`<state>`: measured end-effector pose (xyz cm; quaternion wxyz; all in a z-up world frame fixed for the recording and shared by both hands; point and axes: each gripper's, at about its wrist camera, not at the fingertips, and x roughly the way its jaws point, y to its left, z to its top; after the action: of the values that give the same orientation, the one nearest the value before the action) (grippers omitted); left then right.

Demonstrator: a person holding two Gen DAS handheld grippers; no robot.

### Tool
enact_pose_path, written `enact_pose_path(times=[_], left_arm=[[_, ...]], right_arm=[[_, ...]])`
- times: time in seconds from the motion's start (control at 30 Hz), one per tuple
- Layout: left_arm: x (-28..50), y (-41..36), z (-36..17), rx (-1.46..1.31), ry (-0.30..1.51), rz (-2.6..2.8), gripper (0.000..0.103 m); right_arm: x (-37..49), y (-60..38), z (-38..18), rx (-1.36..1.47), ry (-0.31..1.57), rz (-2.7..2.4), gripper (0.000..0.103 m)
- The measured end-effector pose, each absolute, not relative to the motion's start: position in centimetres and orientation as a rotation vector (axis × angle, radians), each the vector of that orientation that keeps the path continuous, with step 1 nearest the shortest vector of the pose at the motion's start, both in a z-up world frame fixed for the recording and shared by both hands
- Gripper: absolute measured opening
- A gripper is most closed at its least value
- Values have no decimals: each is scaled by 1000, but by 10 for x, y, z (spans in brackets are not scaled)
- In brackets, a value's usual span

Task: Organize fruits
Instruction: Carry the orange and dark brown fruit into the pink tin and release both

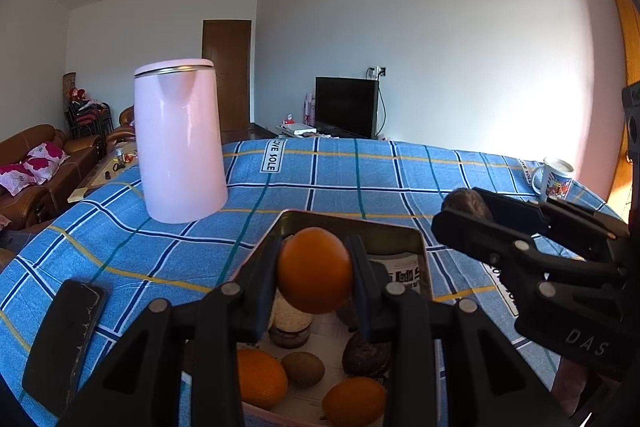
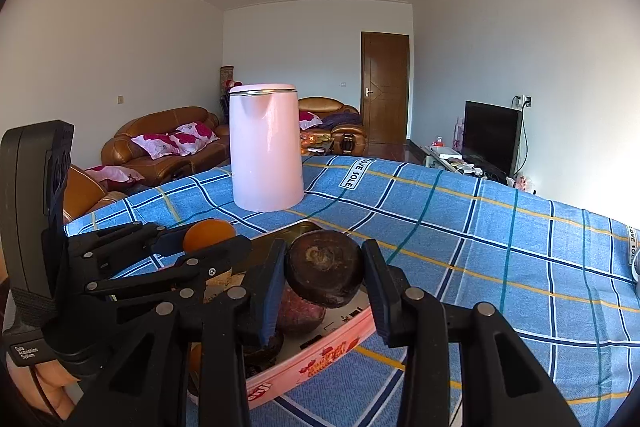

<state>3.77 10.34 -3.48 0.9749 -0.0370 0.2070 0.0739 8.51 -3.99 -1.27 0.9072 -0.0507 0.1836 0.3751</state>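
Note:
My left gripper (image 1: 315,269) is shut on an orange (image 1: 314,270) and holds it above a pink tin box (image 1: 420,251). The box holds more oranges (image 1: 260,377), a kiwi (image 1: 303,369) and dark brown fruits (image 1: 366,355). My right gripper (image 2: 325,275) is shut on a dark brown round fruit (image 2: 325,274) above the box's near rim (image 2: 320,359). The right gripper also shows at the right of the left wrist view (image 1: 466,211), and the left gripper with its orange (image 2: 208,234) at the left of the right wrist view.
A pink kettle (image 1: 180,143) stands on the blue checked tablecloth (image 1: 360,171) behind the box. A black phone (image 1: 66,339) lies at the near left. A printed mug (image 1: 556,179) stands at the far right edge. Sofas and a TV lie beyond the table.

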Motion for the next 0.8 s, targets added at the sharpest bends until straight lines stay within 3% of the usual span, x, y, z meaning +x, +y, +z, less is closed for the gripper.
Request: enact_pose_path(times=[0.8], left_arm=[[35,134,-55,-120,490,165,34]], right_arm=[[90,11,-43,-188,526,829,40]])
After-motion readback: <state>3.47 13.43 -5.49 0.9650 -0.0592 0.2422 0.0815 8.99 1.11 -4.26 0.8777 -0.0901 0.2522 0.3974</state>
